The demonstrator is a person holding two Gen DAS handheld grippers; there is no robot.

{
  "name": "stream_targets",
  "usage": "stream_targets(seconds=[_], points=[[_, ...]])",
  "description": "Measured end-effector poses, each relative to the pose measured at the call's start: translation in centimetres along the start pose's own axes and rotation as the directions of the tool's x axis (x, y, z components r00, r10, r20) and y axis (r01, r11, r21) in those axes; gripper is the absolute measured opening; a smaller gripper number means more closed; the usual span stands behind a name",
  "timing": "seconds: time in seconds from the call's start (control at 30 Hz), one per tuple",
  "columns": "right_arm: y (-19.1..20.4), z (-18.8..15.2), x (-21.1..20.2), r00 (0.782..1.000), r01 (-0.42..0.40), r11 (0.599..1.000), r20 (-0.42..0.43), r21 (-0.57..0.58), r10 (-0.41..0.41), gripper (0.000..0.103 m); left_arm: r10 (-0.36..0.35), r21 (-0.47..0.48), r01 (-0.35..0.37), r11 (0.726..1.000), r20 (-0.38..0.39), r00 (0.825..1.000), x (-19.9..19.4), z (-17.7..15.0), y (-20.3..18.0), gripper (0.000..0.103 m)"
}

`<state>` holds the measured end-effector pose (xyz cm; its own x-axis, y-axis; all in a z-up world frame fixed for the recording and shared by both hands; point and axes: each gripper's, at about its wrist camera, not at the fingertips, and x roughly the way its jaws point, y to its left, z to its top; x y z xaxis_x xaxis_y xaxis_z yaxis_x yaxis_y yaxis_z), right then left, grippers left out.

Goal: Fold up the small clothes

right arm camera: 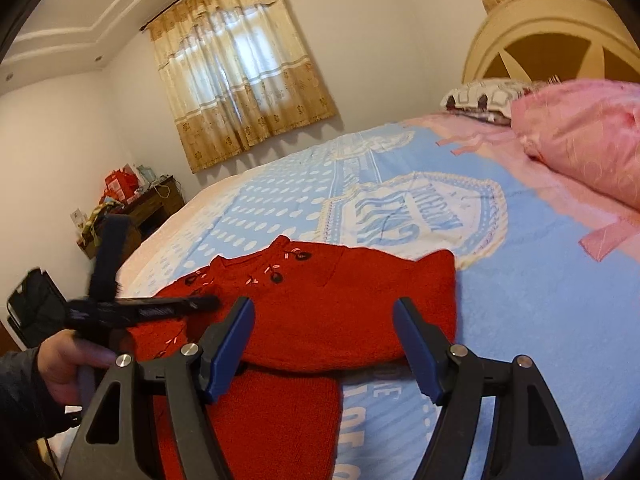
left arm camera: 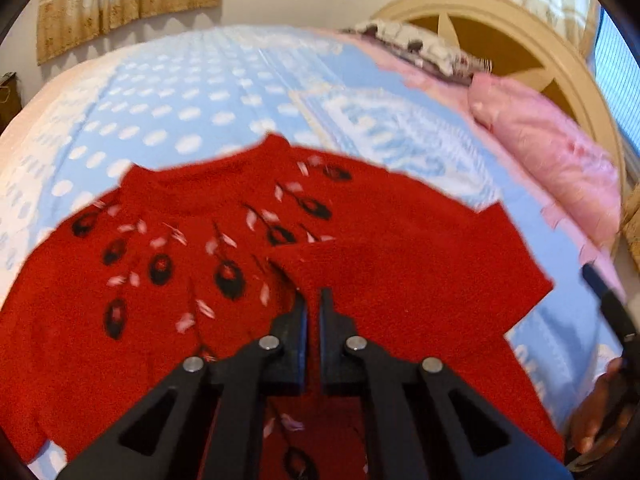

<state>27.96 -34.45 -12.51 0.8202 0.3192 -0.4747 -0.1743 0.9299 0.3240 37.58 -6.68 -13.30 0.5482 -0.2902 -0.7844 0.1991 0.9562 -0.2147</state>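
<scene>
Red sweater (left arm camera: 224, 240) spread flat on blue bedspread (left arm camera: 192, 92), neck pointing toward the far side of the bed, black-and-white leaf pattern across the chest. Right side folded inward over the body, plain red back of the fabric facing up, a sleeve (right arm camera: 276, 412) hanging down toward the near edge.

Left tongs (left arm camera: 313, 300) low over the sweater, just at the edge of the folded flap; fingers (left arm camera: 298, 332) drawn nearly together with only a thin slit between. Red fabric visible through the slit, but blurred: cannot tell whether cloth is pinched or merely behind the tips.

Right tongs (right arm camera: 324, 320) spread wide apart, blue pads (right arm camera: 230, 344) on either side of the folded part of the sweater, nothing clamped. Seen from the right wrist, left tongs (right arm camera: 140, 306) held in a hand (right arm camera: 66, 364) at the left, blurred, tip over the sweater's near-left side.

Pink pillow (left arm camera: 548, 152) at the head of the bed on the right, patterned cushion (left arm camera: 416, 48) behind it, both against a cream headboard (left arm camera: 500, 20). Curtained window (right arm camera: 240, 64) on the far wall. Dark wooden side table (right arm camera: 156, 204) beside the bed, red boxes and clutter on top.
</scene>
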Motion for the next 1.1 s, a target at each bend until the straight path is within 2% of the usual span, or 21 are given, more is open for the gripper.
stream_targets(seconds=[0.2, 0.43, 0.63, 1.1], points=[[-1.0, -0.2, 0.6, 1.0, 0.008, 0.999, -0.028, 0.054, -0.006, 0.072, -0.031, -0.021, 0.034, 0.999, 0.093, 0.995, -4.0, 1.4, 1.6, 0.004], [-0.8, -0.4, 0.7, 0.999, 0.005, 0.999, -0.033, 0.046, -0.003, 0.073, -0.003, -0.071, 0.013, 0.997, 0.146, 0.989, -6.1, 2.1, 4.5, 0.004], [-0.9, -0.3, 0.7, 0.999, 0.005, 0.999, -0.039, 0.045, -0.003, 0.073, 0.04, -0.142, -0.018, 0.99, 0.15, 0.988, -7.0, 0.7, 8.1, 0.004], [-0.7, -0.5, 1.1, 0.999, 0.011, 0.999, -0.052, 0.038, -0.009, 0.073, 0.071, -0.256, -0.034, 0.966, 0.135, 0.988, -7.4, -2.9, 13.2, 0.004]])
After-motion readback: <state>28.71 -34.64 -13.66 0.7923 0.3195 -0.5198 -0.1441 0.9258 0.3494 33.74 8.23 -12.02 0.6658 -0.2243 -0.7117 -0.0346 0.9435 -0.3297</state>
